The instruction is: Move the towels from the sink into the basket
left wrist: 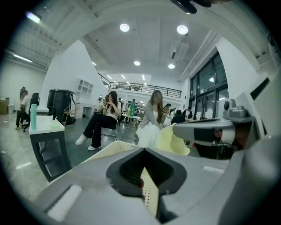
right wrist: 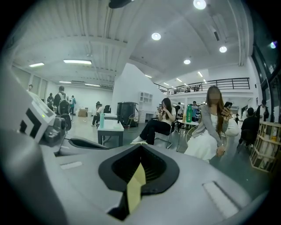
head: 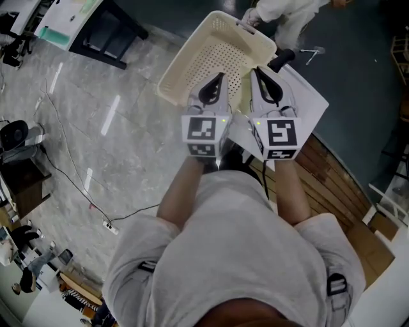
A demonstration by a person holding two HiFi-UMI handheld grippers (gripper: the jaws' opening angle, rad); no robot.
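A cream perforated basket (head: 204,57) hangs in front of me above the floor, and I see no towel in the part of its inside that shows. My left gripper (head: 214,86) and my right gripper (head: 265,83) sit side by side at its near rim, both shut on it. In the left gripper view the left gripper (left wrist: 142,176) has the holed basket (left wrist: 175,138) wall pinched in its closed jaws. In the right gripper view a cream strip of the basket (right wrist: 136,184) sticks out between the closed jaws of the right gripper (right wrist: 138,173). The sink is not clearly in view.
A white counter (head: 307,102) lies under the right gripper, with wooden decking (head: 332,179) beside it. A person in white (head: 281,13) stands just beyond the basket. Seated people (left wrist: 105,118) and a dark table (left wrist: 44,132) are ahead. A cable and power strip (head: 108,225) lie on the marble floor.
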